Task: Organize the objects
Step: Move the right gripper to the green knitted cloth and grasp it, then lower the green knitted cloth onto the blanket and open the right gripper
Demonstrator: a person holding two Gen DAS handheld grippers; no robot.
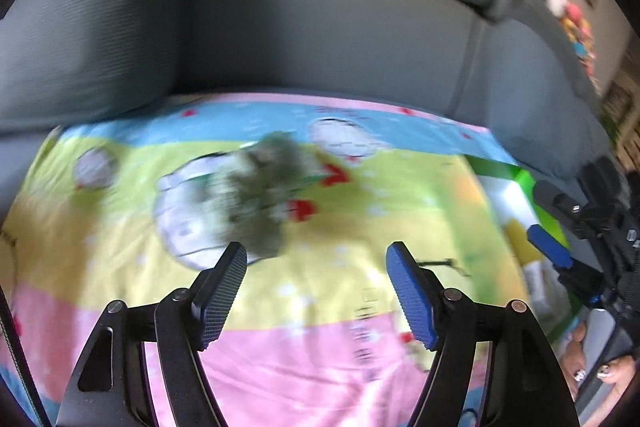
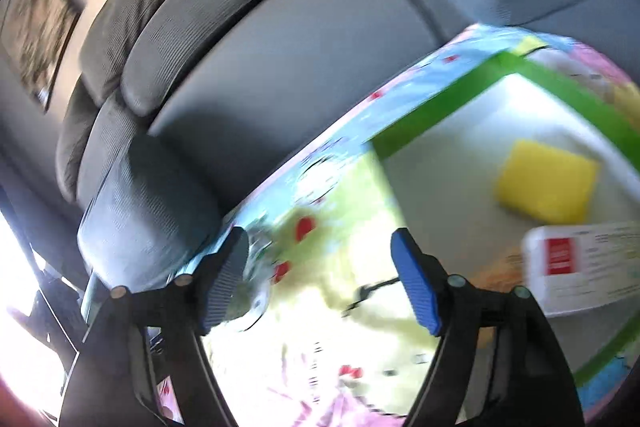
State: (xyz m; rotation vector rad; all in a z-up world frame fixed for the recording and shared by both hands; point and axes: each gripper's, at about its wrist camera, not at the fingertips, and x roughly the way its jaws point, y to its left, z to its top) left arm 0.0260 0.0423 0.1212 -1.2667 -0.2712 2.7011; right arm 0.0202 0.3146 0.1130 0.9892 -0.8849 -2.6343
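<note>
We see a grey sofa (image 1: 320, 27) whose seat is covered by a bright cartoon-print sheet (image 1: 320, 347) in bands of blue, yellow-green and pink. Both views are blurred.

Our left gripper (image 1: 316, 291) has its 2 fingers (image 1: 412, 299) spread wide with nothing between them. Just beyond the left finger, a fuzzy grey-green object (image 1: 256, 199) lies on the sheet, apart from the pads; the blur keeps us from telling what it is.

Our right gripper (image 2: 320, 279) is likewise released, its fingers (image 2: 416, 283) wide apart and empty, pointing at the sheet near the sofa's armrest (image 2: 140, 219). To its right sits a tray with a green rim (image 2: 440, 107) and a pale floor. Inside it rest 1 yellow sponge (image 2: 548, 183) and, nearer the camera, 1 white box with a red label (image 2: 588, 267), the 2 close together but not clearly touching.

In the left wrist view, the right gripper shows at the right edge over the tray, with part of a hand (image 1: 600, 375) below it.
</note>
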